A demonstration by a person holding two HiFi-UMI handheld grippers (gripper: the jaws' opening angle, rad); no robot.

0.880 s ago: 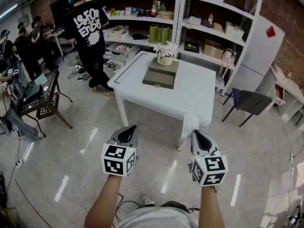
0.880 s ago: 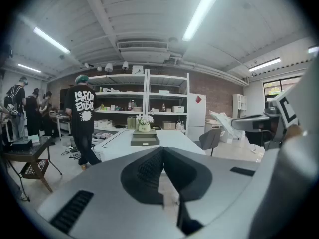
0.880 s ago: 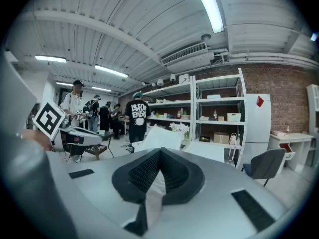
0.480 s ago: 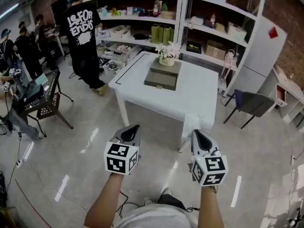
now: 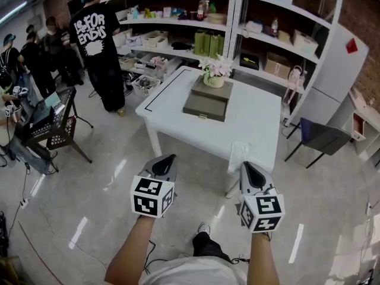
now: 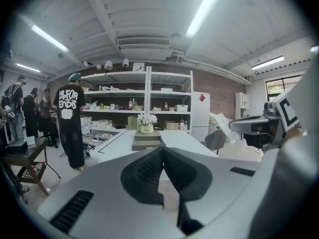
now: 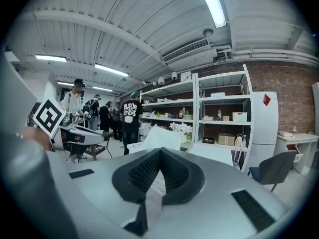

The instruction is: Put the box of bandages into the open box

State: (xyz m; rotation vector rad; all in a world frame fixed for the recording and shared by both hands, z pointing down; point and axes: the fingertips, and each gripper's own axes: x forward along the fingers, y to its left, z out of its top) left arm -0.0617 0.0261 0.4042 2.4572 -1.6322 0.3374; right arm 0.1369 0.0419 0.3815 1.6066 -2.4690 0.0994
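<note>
Two flat olive-grey boxes lie stacked on the white table [image 5: 249, 120]: a larger one [image 5: 205, 107] below and a smaller one [image 5: 212, 89] on top, next to a flower pot [image 5: 216, 71]. I cannot tell which is the bandage box, and no box shows as open. My left gripper [image 5: 170, 157] and right gripper [image 5: 244, 165] hover side by side over the floor, well short of the table. Both are shut and hold nothing. The stacked boxes [image 6: 148, 141] appear just above the shut left gripper [image 6: 162, 150]. The right gripper [image 7: 159, 151] points toward the table [image 7: 217, 153].
A person in a black printed T-shirt [image 5: 94, 46] stands left of the table, with more people [image 5: 35, 58] further left. White shelving [image 5: 261, 31] with goods runs behind the table. A dark chair [image 5: 323, 138] stands at the right, a black cart [image 5: 50, 120] at the left.
The table and boxes have shifted slightly right and lower in the head view. The person in the black T-shirt has stepped away to the left. Both grippers stay shut.
</note>
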